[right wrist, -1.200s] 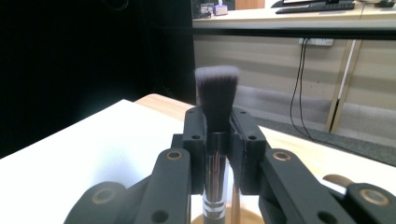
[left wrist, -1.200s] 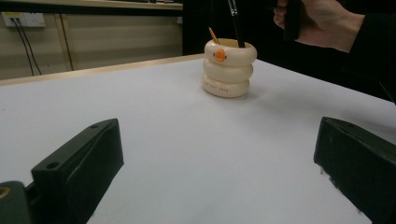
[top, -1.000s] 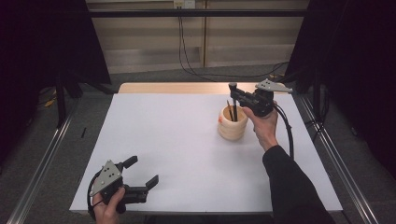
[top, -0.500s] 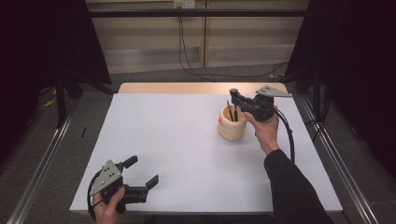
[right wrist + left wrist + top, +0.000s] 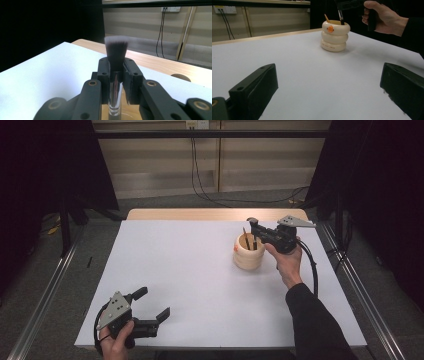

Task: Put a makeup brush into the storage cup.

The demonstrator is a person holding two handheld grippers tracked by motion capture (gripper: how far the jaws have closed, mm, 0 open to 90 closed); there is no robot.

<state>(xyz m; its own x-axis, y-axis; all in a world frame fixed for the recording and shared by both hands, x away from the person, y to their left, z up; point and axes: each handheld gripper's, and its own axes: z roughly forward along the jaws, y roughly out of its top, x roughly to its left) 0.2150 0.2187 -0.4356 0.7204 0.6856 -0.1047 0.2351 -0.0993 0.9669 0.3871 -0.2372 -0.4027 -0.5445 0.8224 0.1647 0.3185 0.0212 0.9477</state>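
The right gripper [image 5: 116,82] clamps its jaws on a makeup brush [image 5: 116,53], bristles up, directly above the cream ring-shaped holder [image 5: 249,252] toward the table's far right. A second stick-like item [image 5: 327,18] leans inside the holder. At the near left corner of the white table [image 5: 200,270], the left gripper [image 5: 152,305] rests with jaws spread wide, grasping nothing.

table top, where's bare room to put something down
Free: the wide white table between the left gripper and the cream holder, plus its far left part. Crowded: the far right, where the right gripper grips a brush over the holder.
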